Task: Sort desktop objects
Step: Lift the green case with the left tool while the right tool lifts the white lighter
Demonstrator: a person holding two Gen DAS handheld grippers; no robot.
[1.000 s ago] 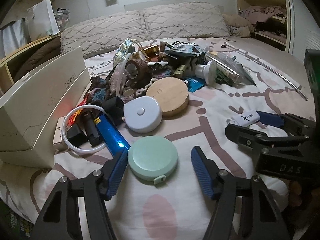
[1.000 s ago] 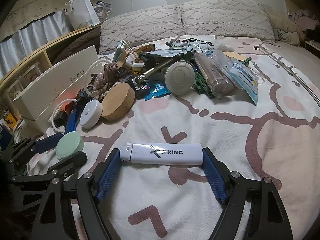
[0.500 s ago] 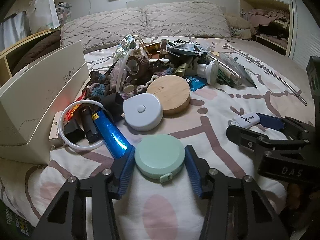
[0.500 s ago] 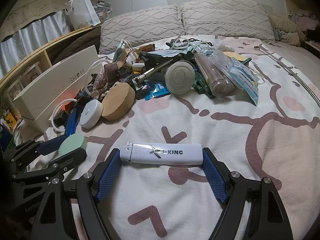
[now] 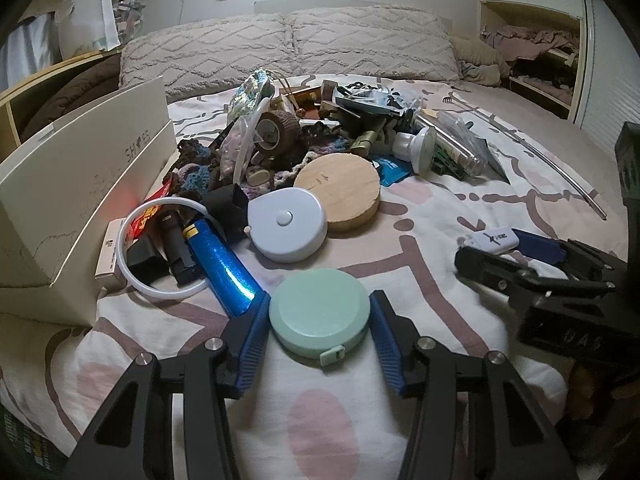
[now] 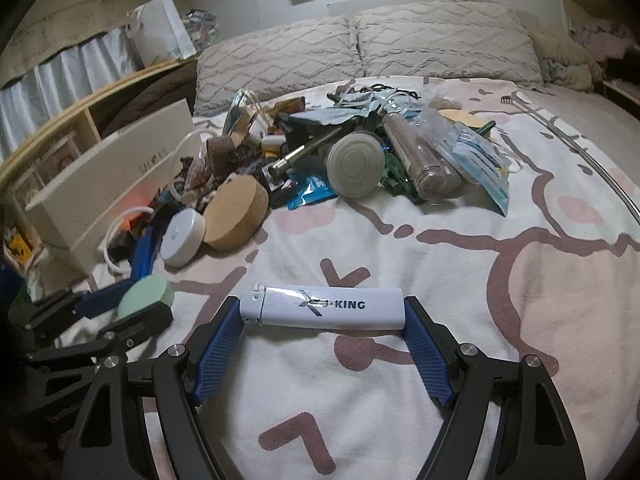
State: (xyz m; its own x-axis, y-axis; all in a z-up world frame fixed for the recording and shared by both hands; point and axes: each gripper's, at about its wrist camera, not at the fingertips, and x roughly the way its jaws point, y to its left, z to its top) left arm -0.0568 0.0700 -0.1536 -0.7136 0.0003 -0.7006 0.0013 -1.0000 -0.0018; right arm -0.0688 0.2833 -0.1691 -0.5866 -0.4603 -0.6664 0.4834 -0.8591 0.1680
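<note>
A round mint-green tape measure [image 5: 319, 311] lies on the patterned bedspread, and my left gripper [image 5: 319, 320] is shut on it, a blue pad pressing each side. In the right wrist view the same tape measure [image 6: 145, 295] shows at the far left. My right gripper [image 6: 322, 324] is shut on a white lighter [image 6: 322, 307], which lies crosswise with one end against each pad. That lighter [image 5: 493, 238] also shows in the left wrist view, at the right.
A blue lighter [image 5: 222, 266], a white tape measure [image 5: 286, 226] and a wooden disc [image 5: 339, 195] lie just beyond the left gripper. A pile of mixed objects [image 6: 360, 148] fills mid-bed. An open white shoe box [image 5: 76, 192] stands left. Pillows [image 6: 360, 46] sit behind.
The left gripper's jaws closed in from wide apart onto the mint-green tape measure. The right gripper stayed still with the white lighter in it.
</note>
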